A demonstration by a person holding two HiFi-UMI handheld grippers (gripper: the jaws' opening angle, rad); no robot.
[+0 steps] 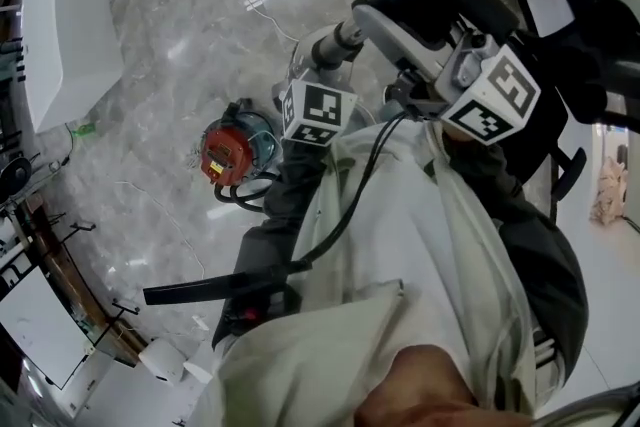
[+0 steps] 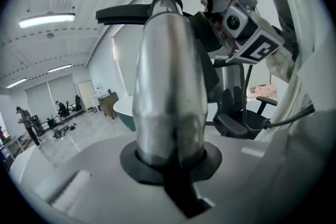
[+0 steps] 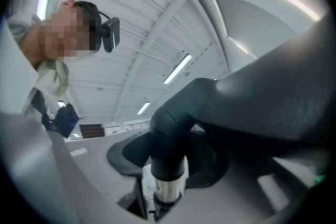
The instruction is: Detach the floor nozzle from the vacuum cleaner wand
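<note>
Here, with the left gripper [image 2: 169, 162] pinching the wand [image 2: 168, 81] and the right gripper [image 3: 168, 165] clamped just beyond on the neck of the floor nozzle [image 3: 262, 97], it seems best to pull them straight apart — no bending.

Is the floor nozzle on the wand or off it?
On. The dark neck of the nozzle sits over the end of the silver wand, with no gap between them.
</note>
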